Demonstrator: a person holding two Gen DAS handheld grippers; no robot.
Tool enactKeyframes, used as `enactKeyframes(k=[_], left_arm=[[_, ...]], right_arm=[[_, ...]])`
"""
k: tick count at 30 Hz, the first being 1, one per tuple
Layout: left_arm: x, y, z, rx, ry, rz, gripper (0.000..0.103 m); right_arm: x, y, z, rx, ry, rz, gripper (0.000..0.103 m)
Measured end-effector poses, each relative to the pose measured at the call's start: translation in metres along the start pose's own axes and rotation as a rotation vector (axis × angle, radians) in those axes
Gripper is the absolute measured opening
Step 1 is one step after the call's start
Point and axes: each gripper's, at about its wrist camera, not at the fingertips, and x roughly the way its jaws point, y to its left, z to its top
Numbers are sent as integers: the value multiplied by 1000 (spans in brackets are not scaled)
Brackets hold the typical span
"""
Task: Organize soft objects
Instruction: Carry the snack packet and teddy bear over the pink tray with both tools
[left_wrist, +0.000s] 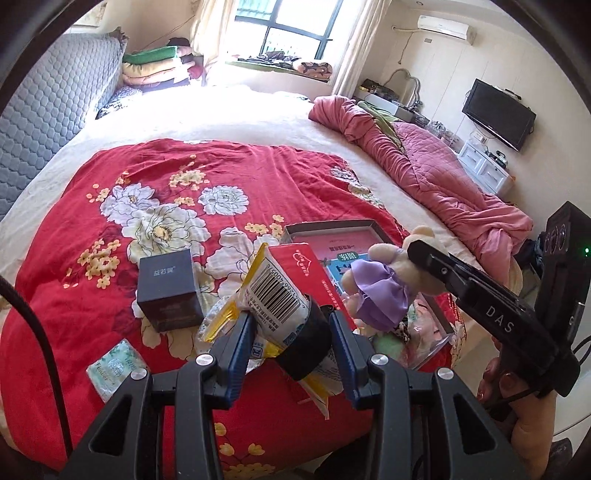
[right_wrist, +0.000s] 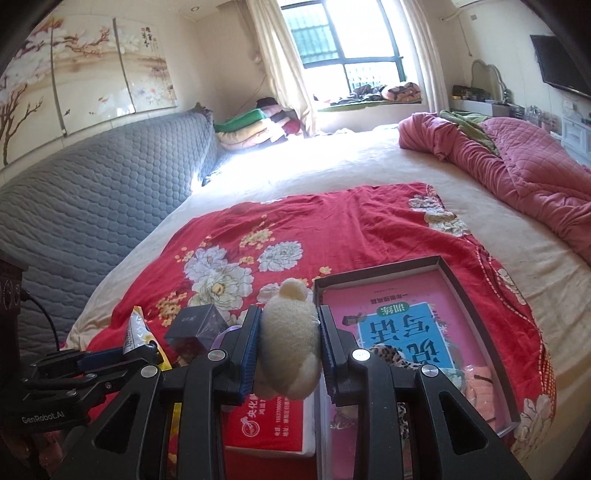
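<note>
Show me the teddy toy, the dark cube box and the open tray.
teddy toy (right_wrist: 288, 350): right wrist view, fuzzy cream body.
dark cube box (left_wrist: 168, 291): left wrist view, front face.
open tray (right_wrist: 476, 314): right wrist view, right wall.

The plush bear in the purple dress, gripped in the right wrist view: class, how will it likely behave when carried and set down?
The plush bear probably squashes: its fuzzy body bulges between the right hand-held gripper pads. It seems light, hanging without sagging in the left view. Set into the open box, it may flop over.
</note>
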Motion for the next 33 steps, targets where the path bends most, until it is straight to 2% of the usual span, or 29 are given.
enactKeyframes(k=[16,33], left_arm=[[6,-39,29,55,-13,-28,42],[45,-95,33,153,39,-70,42]], right_arm=[[-41,-58,3,113,-104,-56,31],[-69,-108,-6,224,-183,-117,31]])
